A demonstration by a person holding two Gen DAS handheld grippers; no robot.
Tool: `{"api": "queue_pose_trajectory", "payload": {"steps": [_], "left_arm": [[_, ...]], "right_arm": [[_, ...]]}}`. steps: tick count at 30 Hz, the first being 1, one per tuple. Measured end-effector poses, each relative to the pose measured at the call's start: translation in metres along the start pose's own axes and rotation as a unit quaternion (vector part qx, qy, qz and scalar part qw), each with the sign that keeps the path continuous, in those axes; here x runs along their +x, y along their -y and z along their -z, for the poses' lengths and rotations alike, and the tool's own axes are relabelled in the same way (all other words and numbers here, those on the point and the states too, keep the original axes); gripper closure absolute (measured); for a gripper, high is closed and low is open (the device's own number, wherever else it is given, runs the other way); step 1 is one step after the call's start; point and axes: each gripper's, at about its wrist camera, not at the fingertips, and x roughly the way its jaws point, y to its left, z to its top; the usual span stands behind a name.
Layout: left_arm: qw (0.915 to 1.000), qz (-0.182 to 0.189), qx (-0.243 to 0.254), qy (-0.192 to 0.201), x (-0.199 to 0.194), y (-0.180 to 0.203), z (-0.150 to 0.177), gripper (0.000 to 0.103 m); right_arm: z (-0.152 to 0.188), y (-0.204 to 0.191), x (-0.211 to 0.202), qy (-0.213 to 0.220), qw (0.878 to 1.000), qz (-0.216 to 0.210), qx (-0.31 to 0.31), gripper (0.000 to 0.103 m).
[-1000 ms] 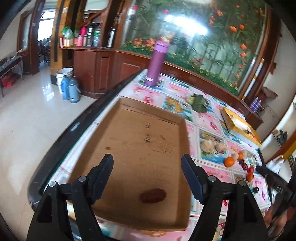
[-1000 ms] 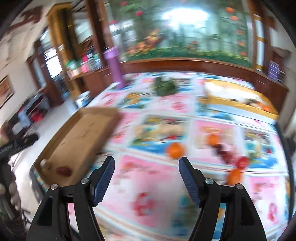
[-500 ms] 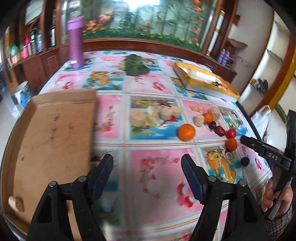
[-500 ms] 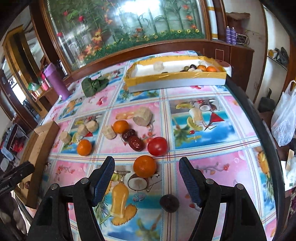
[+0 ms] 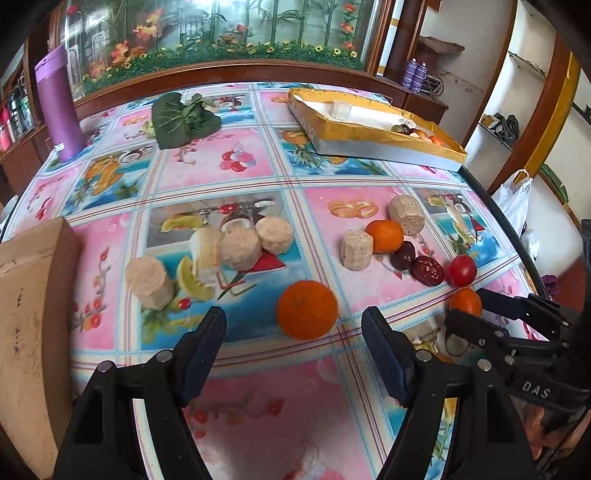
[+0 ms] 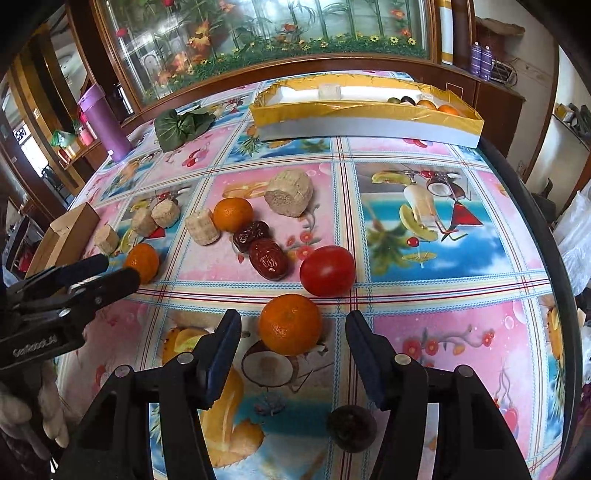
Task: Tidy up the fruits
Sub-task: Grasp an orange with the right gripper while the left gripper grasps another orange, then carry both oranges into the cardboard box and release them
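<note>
Orange (image 6: 290, 324) sits between the closing, still untouching right hand-held gripper (image 6: 293, 338) jaws.

Dark wood cabinets (image 5: 236, 74) carry a flower-painted glass panel (image 6: 258, 33) — white shelved wall (image 5: 546, 122) at right

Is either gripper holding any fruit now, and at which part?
Nothing is held. Each orange sits between open fingers, left gripper and right gripper, whose jaws have just been closing; pads untouched.
</note>
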Motion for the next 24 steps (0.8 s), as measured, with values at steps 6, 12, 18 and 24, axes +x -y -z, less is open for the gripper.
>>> {"api": "queue_pose_trajectory", "payload": {"steps": [6,12,18,24], "left_arm": [[0.9994,-0.025,0.023,-0.004,0.014,0.01,0.003,0.065],[0.9997,-0.019,0.016,-0.002,-0.003,0.005,0.01,0.07],[0.9991,-0.007,-0.032,0.029,-0.058,-0.03,0.024,0.07],[0.9881,-0.083,-0.107,0.073,-0.127,-0.114,0.06,0.07]], "right_arm": [[-0.001,-0.005,0.002,0.0,1.0,0.02,-0.016,0.064],[0.001,-0.007,-0.003,0.002,1.0,0.021,-0.015,0.068],[0.004,-0.023,-0.025,0.02,0.999,0.013,-0.027,0.068],[0.003,-0.072,-0.045,0.037,0.997,-0.02,-0.067,0.068]]}}
